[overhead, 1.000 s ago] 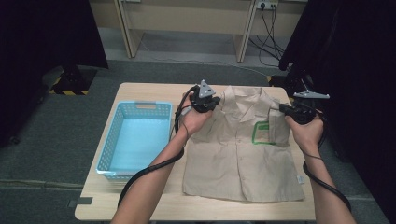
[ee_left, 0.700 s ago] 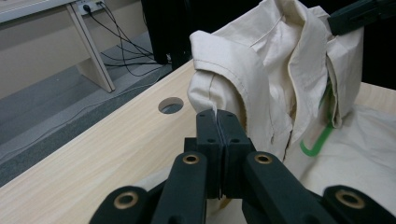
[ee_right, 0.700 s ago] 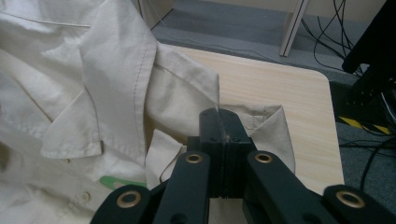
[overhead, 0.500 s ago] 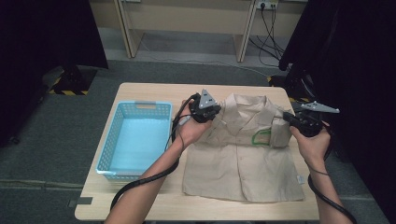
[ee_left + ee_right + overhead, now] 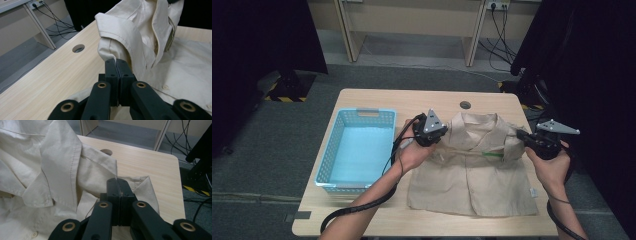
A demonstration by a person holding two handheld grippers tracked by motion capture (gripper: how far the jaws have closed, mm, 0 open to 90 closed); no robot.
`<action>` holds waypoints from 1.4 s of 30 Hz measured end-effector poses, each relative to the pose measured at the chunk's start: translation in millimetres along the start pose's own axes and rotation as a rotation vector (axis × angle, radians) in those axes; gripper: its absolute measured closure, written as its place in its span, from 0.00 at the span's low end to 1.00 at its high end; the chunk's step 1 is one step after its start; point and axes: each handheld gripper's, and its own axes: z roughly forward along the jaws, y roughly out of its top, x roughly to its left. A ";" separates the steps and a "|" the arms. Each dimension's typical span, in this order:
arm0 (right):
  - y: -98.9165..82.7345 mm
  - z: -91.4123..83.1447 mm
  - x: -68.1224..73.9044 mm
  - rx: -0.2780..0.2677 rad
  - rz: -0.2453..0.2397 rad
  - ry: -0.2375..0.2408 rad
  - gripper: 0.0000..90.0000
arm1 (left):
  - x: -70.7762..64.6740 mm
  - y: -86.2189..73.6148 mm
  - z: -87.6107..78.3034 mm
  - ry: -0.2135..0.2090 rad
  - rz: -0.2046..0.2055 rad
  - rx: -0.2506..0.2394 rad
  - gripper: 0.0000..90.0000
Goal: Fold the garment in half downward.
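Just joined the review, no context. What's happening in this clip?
A person at a wooden table is folding a beige shirt. The left gripper and the right gripper are each shut on the shirt's top edge, one near each shoulder, with that end lifted and doubled over toward the hem; the lower part lies flat. An empty blue basket sits at the left.
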 end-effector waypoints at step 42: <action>-71.3 -24.4 12.5 0.102 -0.042 0.037 0.99 | -57.0 -50.3 -1.3 -0.101 0.084 0.123 0.97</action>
